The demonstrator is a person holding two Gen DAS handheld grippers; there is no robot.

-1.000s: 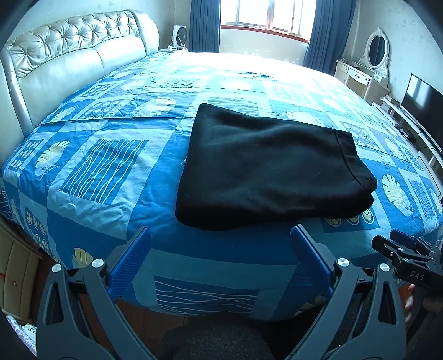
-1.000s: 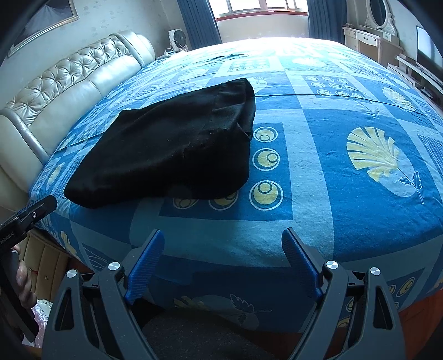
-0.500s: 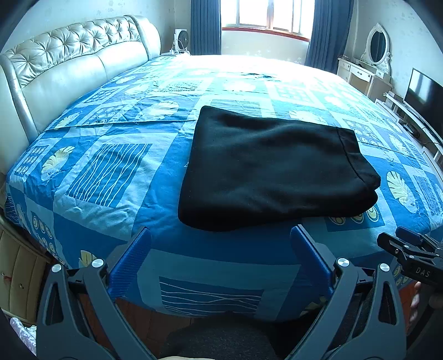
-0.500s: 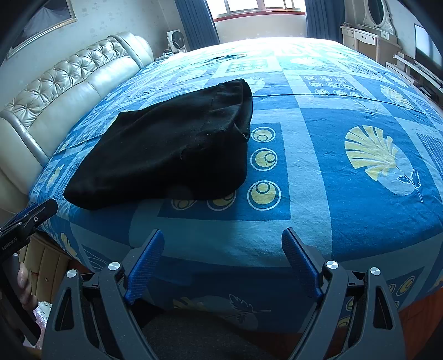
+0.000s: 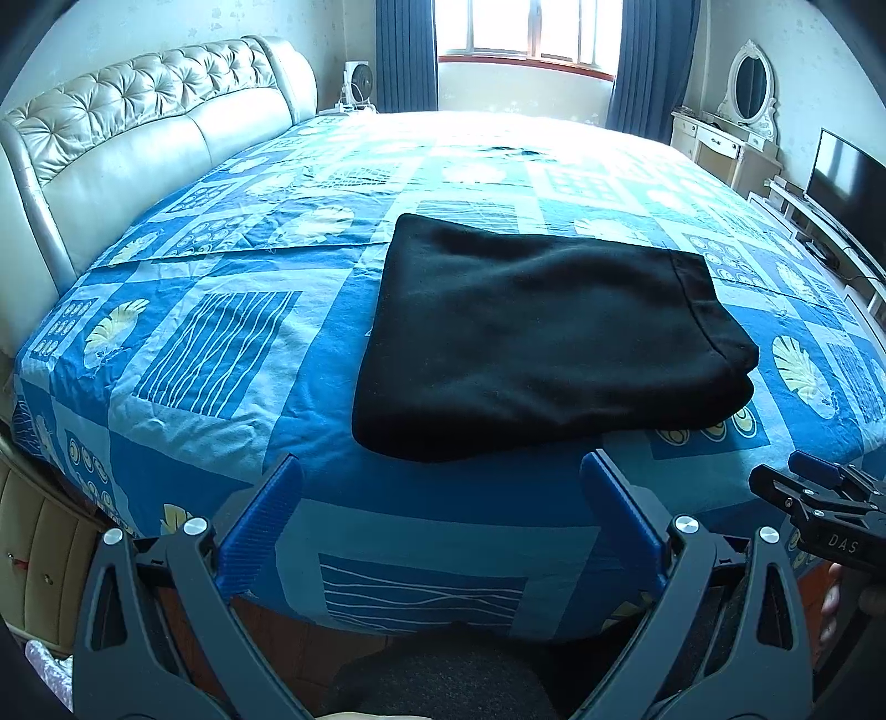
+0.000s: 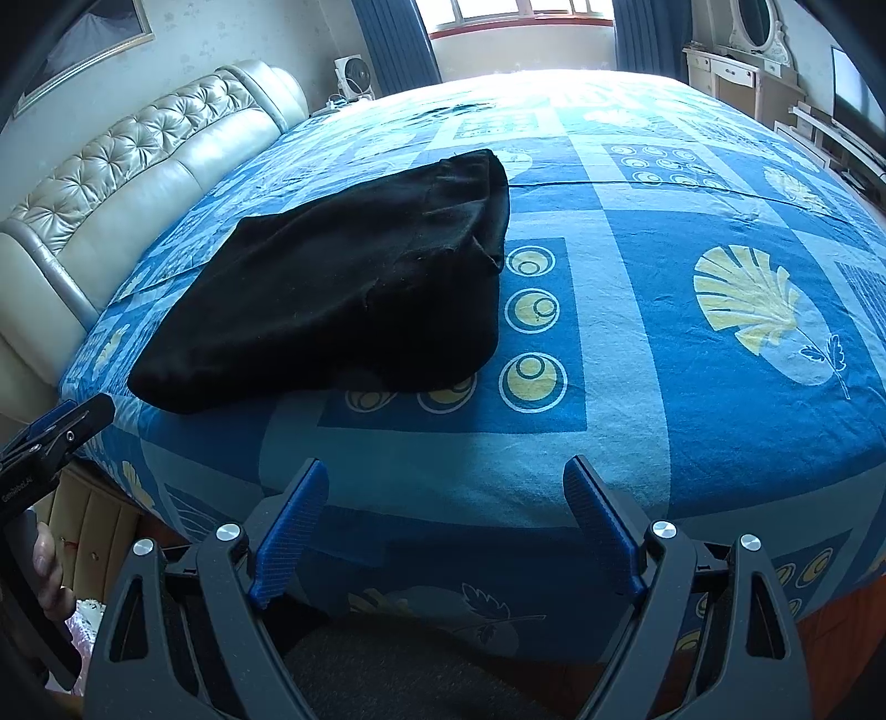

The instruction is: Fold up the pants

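Note:
The black pants point(image 5: 542, 338) lie folded into a thick rectangle on the blue patterned bed cover point(image 5: 221, 343), near the bed's front edge. They also show in the right wrist view point(image 6: 354, 282), left of centre. My left gripper point(image 5: 440, 476) is open and empty, hanging just off the bed's front edge, short of the pants. My right gripper point(image 6: 446, 479) is open and empty, off the same edge, to the right of the pants. Each gripper shows at the edge of the other's view.
A padded cream headboard point(image 5: 144, 138) runs along the left side of the bed. A dresser with an oval mirror point(image 5: 736, 138) and a TV point(image 5: 841, 177) stand at the right. A window with blue curtains point(image 5: 526, 50) is at the far end. A bedside cabinet point(image 5: 39, 554) is at lower left.
Both grippers have drawn back and risen slightly from the bed edge. The pants have not moved. Both grippers stay open.

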